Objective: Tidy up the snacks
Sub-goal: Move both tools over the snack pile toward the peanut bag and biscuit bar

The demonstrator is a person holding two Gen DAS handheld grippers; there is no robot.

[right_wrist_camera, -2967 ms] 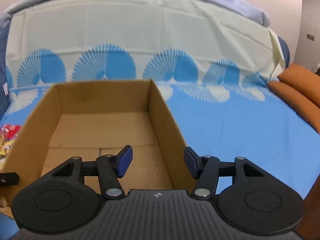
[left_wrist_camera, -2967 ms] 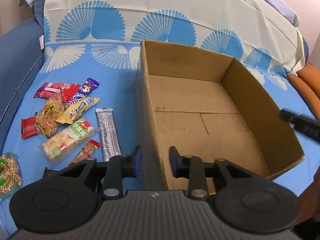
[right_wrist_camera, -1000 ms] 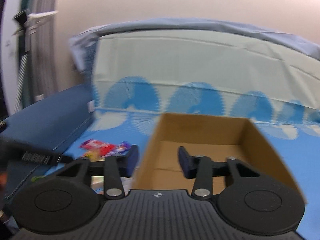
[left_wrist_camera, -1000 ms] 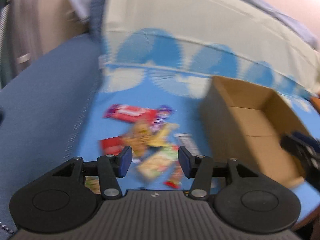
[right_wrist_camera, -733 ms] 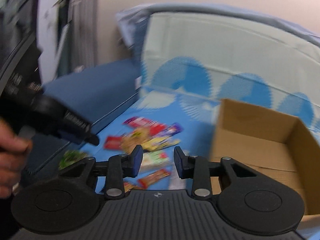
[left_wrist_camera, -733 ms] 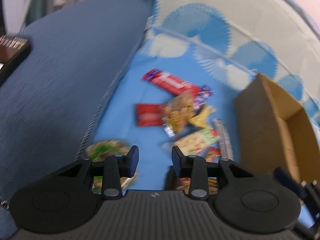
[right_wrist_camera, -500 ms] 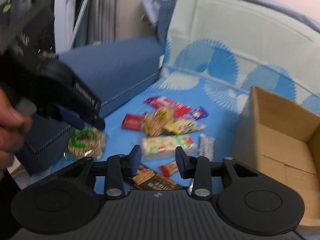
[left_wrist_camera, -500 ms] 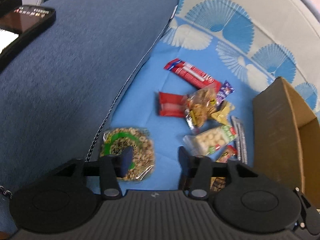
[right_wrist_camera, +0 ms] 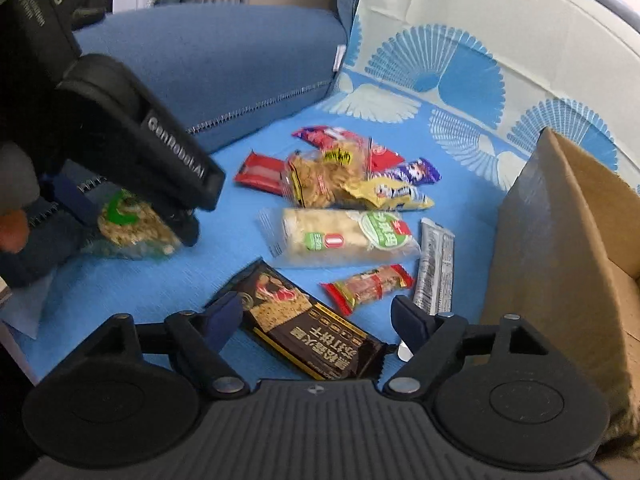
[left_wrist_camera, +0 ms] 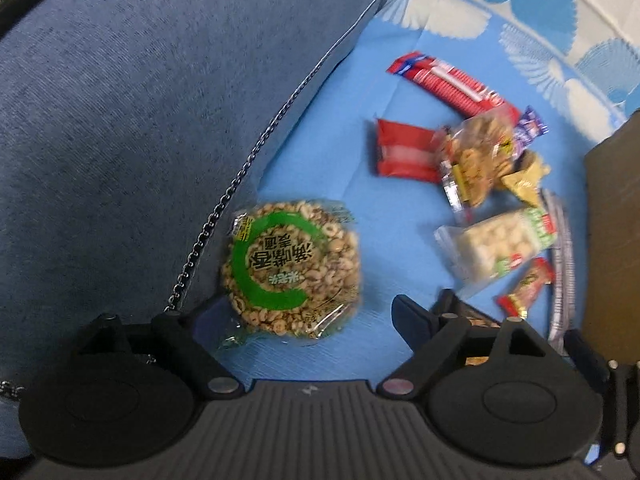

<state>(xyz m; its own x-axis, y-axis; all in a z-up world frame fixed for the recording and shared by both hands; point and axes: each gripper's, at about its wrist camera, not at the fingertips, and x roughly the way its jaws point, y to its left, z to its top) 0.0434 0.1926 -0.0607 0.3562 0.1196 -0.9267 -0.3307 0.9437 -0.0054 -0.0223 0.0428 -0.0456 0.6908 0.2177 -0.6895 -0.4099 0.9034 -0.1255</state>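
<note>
**Snacks lie under both grippers, 1 packet lined up for each**

Snacks are scattered on the blue cloth [right_wrist_camera: 224,248] beside the cardboard box [right_wrist_camera: 568,240], which stands to their right and holds nothing that shows.

The left gripper [left_wrist_camera: 304,312] points steeply down over the round cereal packet with the green ring [left_wrist_camera: 290,268]. That packet sits just ahead of the tips and between them, hard against the dark blue cushion [left_wrist_camera: 140,120]. Its jaws are opening and press on nothing; being round, the packet offers no preferred grip direction.

The right gripper [right_wrist_camera: 316,316] hovers over the dark chocolate biscuit bar [right_wrist_camera: 304,320], jaws also opening, with the bar between the fingers but not pinched. The bar's long axis runs slantwise, from upper left to lower right in the right wrist view, so it lies partly along the span of the jaws rather than square across it.

My judgement: the left hand is nearer the cereal, the right nearer the bar and the box.
</note>
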